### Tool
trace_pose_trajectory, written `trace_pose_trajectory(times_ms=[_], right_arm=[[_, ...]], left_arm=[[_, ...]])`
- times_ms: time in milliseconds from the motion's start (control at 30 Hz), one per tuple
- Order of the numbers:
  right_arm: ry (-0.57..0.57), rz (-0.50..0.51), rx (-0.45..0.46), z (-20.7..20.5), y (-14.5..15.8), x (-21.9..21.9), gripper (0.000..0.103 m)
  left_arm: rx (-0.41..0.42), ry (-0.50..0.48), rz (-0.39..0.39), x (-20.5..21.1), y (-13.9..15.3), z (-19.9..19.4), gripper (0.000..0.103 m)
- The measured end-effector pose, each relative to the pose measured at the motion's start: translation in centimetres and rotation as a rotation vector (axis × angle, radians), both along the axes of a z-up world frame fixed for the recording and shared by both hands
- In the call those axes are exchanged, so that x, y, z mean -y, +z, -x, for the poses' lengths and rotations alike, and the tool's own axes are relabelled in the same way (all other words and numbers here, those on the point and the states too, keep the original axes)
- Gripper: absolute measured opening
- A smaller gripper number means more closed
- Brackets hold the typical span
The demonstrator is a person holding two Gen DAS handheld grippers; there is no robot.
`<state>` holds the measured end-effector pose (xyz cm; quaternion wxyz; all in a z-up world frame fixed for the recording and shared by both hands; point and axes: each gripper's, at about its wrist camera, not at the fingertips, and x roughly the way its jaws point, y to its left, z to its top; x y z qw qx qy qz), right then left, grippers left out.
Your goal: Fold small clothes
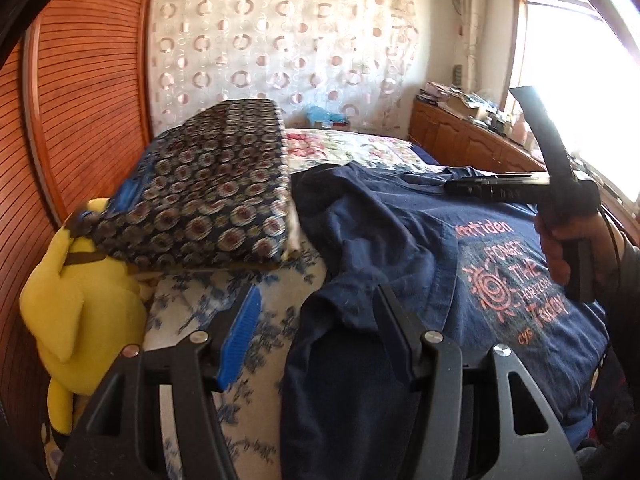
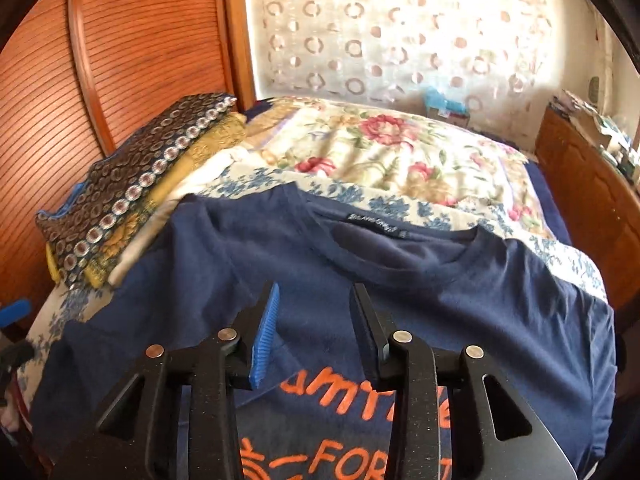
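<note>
A dark blue T-shirt (image 2: 460,300) lies spread out on the bed (image 2: 400,152), its orange words partly hidden behind the right gripper (image 2: 316,320). That gripper's fingers are partly open over the shirt and hold nothing. The left gripper (image 1: 316,320) has fingers half open over the shirt's edge, gripping nothing. A yellow plush toy (image 1: 80,300) is half hidden beside folded cloths (image 1: 208,200).

Daylight floods in from the window (image 1: 576,92), blown out to white glare in the left wrist view. Fisheye bending curves the wardrobe door (image 2: 132,44) and darkens the corners. The patterned folded cloth (image 1: 208,196) looks slightly motion-blurred.
</note>
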<state>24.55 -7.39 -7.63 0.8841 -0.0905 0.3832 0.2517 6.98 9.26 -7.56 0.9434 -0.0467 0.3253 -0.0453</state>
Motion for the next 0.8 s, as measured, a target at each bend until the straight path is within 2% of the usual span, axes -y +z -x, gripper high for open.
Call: trace_pose_trajectory(times_ms=[67, 133, 233, 367, 567, 600, 633, 667, 733, 800], right_arm=[[0.017, 0.011, 0.007, 0.7, -0.3, 0.0, 0.042], [0.028, 0.025, 0.004, 1.1, -0.9, 0.2, 0.043], [0.020, 0.078, 0.003, 1.2, -2.0, 1.3, 0.043], [0.000, 0.108, -0.031, 0.8, -3.5, 3.2, 0.043], [-0.013, 0.081, -0.059, 0.8, -4.3, 5.3, 0.043], [-0.014, 0.080, -0.058, 0.9, -4.3, 5.4, 0.043], [-0.015, 0.082, -0.054, 1.0, -4.3, 5.4, 0.043], [-0.015, 0.086, -0.050, 1.0, -4.3, 5.5, 0.043], [-0.016, 0.099, -0.039, 1.1, -4.3, 5.2, 0.044], [-0.018, 0.102, -0.037, 1.1, -4.3, 5.3, 0.045]], left_arm=[[-0.017, -0.034, -0.002, 0.4, -0.1, -1.4, 0.057], [-0.033, -0.055, -0.002, 0.8, -0.1, -2.5, 0.042], [-0.053, -0.085, -0.026, 1.7, 0.1, -4.3, 0.037], [-0.105, -0.109, -0.054, 2.8, -0.5, -6.5, 0.035], [-0.178, -0.116, -0.107, 4.3, -2.2, -8.2, 0.035], [-0.184, -0.115, -0.109, 4.2, -2.4, -8.4, 0.032], [-0.187, -0.118, -0.110, 4.3, -2.6, -8.5, 0.016], [-0.190, -0.123, -0.103, 4.2, -2.6, -8.7, 0.010], [-0.168, -0.104, -0.099, 3.7, -2.2, -8.7, 0.005], [-0.098, -0.027, -0.118, 2.7, -0.8, -8.0, 0.004]])
